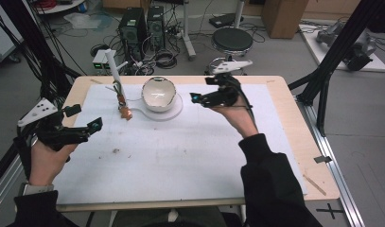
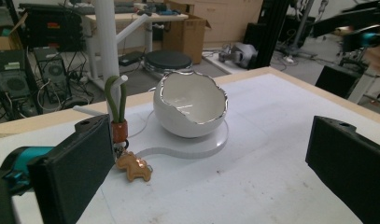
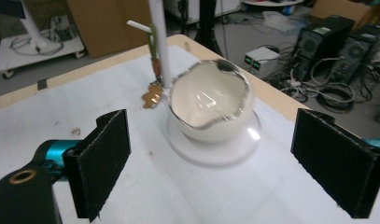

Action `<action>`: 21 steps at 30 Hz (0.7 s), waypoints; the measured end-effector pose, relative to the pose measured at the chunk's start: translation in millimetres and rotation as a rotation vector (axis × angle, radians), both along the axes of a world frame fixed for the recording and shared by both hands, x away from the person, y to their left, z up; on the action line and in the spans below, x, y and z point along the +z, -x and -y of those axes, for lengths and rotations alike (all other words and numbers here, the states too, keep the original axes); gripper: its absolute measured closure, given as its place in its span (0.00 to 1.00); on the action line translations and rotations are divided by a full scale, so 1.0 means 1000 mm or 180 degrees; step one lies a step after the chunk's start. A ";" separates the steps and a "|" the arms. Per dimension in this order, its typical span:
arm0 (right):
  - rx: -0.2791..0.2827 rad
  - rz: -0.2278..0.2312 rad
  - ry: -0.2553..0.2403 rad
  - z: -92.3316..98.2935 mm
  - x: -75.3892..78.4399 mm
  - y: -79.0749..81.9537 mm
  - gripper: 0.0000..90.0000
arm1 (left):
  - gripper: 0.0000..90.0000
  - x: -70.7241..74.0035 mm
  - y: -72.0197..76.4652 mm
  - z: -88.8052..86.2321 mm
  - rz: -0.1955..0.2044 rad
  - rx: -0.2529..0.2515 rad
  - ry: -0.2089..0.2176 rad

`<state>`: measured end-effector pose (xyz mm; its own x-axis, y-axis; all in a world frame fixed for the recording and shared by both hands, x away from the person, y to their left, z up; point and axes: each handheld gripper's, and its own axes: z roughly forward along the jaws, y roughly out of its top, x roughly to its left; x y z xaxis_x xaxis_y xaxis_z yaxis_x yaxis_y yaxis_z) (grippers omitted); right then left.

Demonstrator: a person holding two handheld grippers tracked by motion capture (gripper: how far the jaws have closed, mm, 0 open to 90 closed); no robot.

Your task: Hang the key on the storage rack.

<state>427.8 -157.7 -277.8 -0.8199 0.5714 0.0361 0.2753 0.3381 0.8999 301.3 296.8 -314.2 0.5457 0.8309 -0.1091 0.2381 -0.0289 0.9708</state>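
Observation:
A white eggshell-shaped bowl [image 1: 158, 93] with a silver jagged rim sits on a round white base [image 1: 176, 111] at the far middle of the mat. Left of it rises a white post [image 1: 113, 71]. A small brown charm [image 1: 126, 112] on a green loop [image 2: 115, 98] hangs by the post, its figure resting on the mat. My left gripper [image 1: 85, 117] is open at the table's left side, aimed at the charm [image 2: 135, 168] and bowl [image 2: 190, 105]. My right gripper [image 1: 202, 90] is open just right of the bowl [image 3: 211, 100], holding nothing.
A white mat [image 1: 180, 156] covers the wooden table [image 1: 299, 132]. A brown crumb [image 1: 116, 151] lies on the mat at the left. A black stool [image 1: 231, 40] and computer towers [image 1: 133, 26] stand beyond the far edge. Black frame struts [image 1: 332, 56] rise at the right.

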 end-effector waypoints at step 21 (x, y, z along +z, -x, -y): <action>-0.0935 0.0098 -0.0319 0.156 -0.025 0.070 0.13 | 0.02 -0.017 -0.036 0.009 -0.0181 0.0158 -0.0235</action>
